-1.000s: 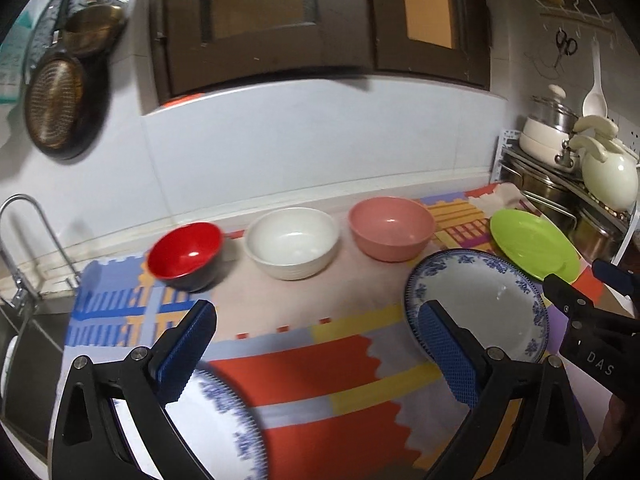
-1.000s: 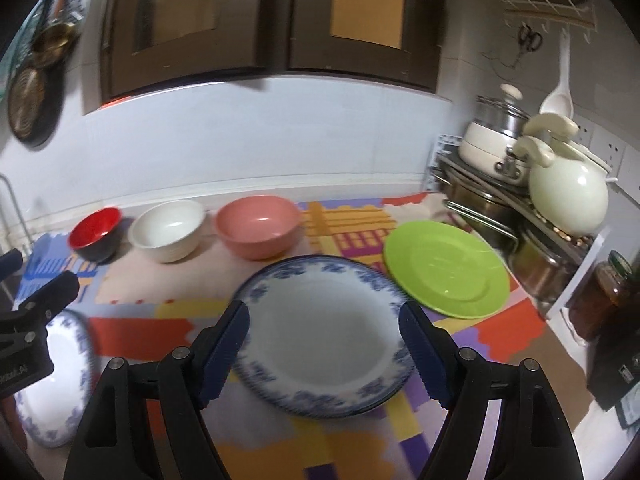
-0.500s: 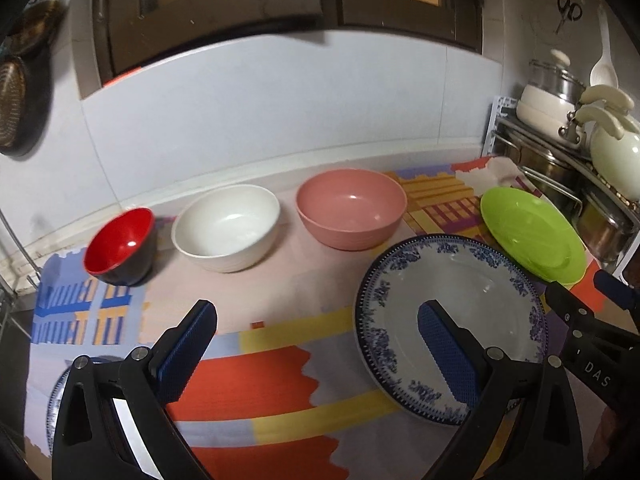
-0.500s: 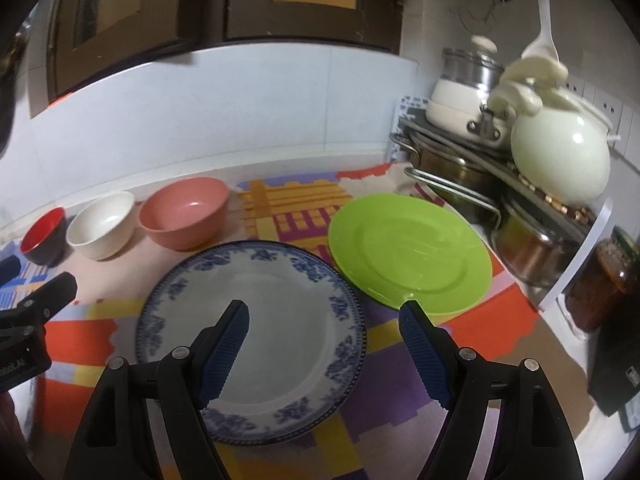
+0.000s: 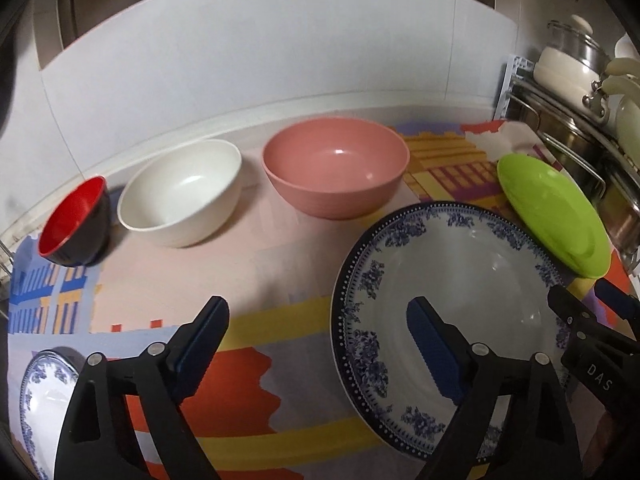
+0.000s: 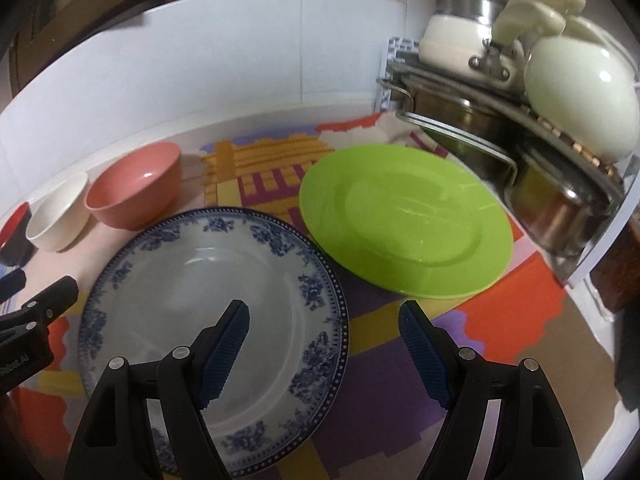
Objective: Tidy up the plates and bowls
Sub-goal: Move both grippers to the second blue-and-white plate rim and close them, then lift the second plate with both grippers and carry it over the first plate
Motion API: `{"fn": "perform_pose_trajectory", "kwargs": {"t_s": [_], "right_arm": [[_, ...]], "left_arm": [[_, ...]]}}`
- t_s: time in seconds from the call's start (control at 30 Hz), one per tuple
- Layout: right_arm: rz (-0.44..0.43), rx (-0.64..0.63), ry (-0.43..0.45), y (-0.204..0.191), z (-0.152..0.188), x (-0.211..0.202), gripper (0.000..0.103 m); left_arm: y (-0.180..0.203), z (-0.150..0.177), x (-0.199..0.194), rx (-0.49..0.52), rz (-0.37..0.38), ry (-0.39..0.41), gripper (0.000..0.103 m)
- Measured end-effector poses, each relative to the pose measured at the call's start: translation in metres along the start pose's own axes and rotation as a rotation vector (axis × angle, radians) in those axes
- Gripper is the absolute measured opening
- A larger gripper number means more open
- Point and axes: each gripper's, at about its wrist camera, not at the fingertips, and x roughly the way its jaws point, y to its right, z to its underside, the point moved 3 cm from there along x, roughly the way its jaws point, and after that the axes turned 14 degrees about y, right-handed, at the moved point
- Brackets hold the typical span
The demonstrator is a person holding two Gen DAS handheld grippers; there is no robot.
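A large blue-patterned plate (image 5: pixel 460 280) lies on the colourful mat; it also shows in the right wrist view (image 6: pixel 192 280). A green plate (image 6: pixel 404 220) lies to its right, also in the left wrist view (image 5: pixel 552 216). A pink bowl (image 5: pixel 336 168), a white bowl (image 5: pixel 180 192) and a red-and-black bowl (image 5: pixel 74 220) stand in a row at the back. A small blue-patterned plate (image 5: pixel 44 408) lies at front left. My left gripper (image 5: pixel 320 340) is open and empty, its right finger over the large plate. My right gripper (image 6: pixel 324 344) is open and empty above that plate's right rim.
A metal rack (image 6: pixel 520 136) with steel pots, a cream pot (image 6: pixel 580 92) and a lidded pot (image 6: pixel 460 32) stands at the right. A white tiled wall (image 5: pixel 260 60) runs behind the bowls. The patterned mat (image 5: pixel 248 380) covers the counter.
Both grippers have moved forward, down and to the right, closer to the large blue plate and the green plate. Both stay open. No dish has moved.
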Motion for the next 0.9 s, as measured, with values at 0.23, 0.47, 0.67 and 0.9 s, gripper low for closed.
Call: {"fn": "perform_pose_trajectory", "kwargs": {"t_s": [0.23, 0.47, 0.67, 0.9], "right_arm": [[-0.015, -0.002, -0.024, 0.002, 0.004, 0.014, 0.074], [-0.034, -0.002, -0.053, 0.004, 0.007, 0.025, 0.065], [-0.064, 0.004, -0.082, 0.003, 0.010, 0.030, 0.053], [-0.061, -0.028, -0.086, 0.000, 0.008, 0.032, 0.038]], "left_arm": [[0.004, 0.008, 0.015, -0.021, 0.029, -0.053, 0.083], [0.008, 0.011, 0.022, -0.030, 0.057, -0.085, 0.069], [0.011, 0.014, 0.027, -0.039, 0.085, -0.111, 0.053], [0.013, 0.017, 0.030, -0.046, 0.119, -0.132, 0.035]]}}
